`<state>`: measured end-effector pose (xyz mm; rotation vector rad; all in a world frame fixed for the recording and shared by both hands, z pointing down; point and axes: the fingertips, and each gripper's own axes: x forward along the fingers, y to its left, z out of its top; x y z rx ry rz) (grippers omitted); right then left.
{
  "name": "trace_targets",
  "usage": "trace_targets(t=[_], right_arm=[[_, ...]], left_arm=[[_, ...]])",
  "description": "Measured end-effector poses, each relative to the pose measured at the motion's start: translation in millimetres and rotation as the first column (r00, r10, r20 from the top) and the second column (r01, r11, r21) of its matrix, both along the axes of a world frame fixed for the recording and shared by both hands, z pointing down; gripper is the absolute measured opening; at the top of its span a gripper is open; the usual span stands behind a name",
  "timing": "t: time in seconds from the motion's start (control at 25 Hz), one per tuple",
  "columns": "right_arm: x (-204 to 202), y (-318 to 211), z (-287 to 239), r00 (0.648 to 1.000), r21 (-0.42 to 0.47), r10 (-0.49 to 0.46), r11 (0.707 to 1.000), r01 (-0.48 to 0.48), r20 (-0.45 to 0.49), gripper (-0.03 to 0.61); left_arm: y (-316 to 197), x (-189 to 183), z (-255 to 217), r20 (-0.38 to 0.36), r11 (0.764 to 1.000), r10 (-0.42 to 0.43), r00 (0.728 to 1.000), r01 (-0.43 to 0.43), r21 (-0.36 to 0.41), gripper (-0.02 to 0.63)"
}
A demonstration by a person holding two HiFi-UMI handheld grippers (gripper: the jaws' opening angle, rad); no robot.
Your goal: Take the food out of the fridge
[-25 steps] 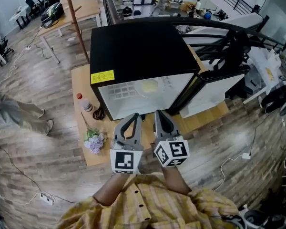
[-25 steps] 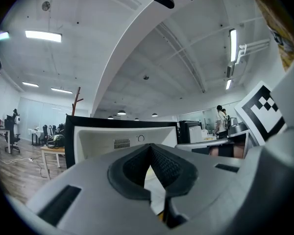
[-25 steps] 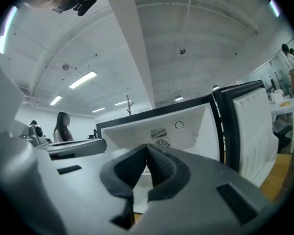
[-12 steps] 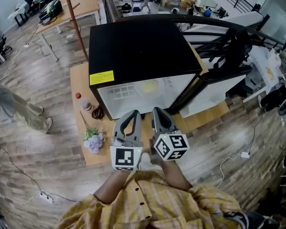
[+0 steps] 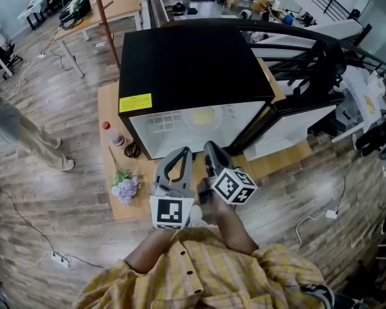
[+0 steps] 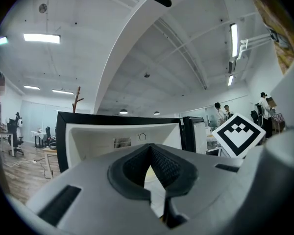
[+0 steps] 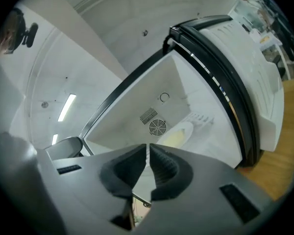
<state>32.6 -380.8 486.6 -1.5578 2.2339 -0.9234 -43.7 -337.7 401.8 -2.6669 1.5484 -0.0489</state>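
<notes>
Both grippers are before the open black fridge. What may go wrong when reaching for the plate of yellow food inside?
Both the right gripper and the left gripper are shut; reaching in so would likely push the white plate of pale yellow food deeper.
Pinched by its rim only, the plate may tilt and spill.
The open fridge door stands close on the right; the right gripper could bump it.

I can read no words or numbers anywhere here. The yellow label [image 5: 137, 103] on the fridge [image 5: 186, 63] carries dark print too small to make out. My left gripper [image 5: 179, 152] and right gripper [image 5: 210, 147] bear square markers [image 5: 166, 214], black-and-white patterns without lettering.
</notes>
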Motion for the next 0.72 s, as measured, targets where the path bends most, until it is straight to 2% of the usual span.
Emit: trace_targets(t=[0.12,0.24,0.32,0.48,0.72], right_arm=[[4.2,-8.0,10.7,0.985,-0.049,0.013,0.999,-0.004,0.17,0.031],[12.3,-17.5,25.8,0.92,-0.121,0.061,0.993,-0.015,0.388,0.082],[18.7,-24.0,32.7,0.873,-0.146,0.101,0.989,-0.035,0.477,0.105],[20.6,-39.3,44.2,0.801,-0.19,0.143,0.981,-0.037,0.582,0.132],[17.4,-58.0,58.4,0.764,-0.228,0.179,0.973,-0.043,0.619,0.143]], left_arm=[[-2.6,-0.4,3.0,0.004,1.0,-0.015,1.0,0.015,-0.007,0.008],[-4.5,-0.1,3.7,0.03,1.0,-0.022,0.999,0.022,0.001,0.008],[-5.6,-1.9,3.6,0.039,0.999,-0.032,0.999,0.032,0.003,0.008],[-8.9,-7.8,6.6,0.053,0.998,-0.059,0.997,0.059,-0.012,0.008],[-14.6,-11.3,6.0,0.052,0.997,-0.081,0.995,0.082,-0.002,0.008]])
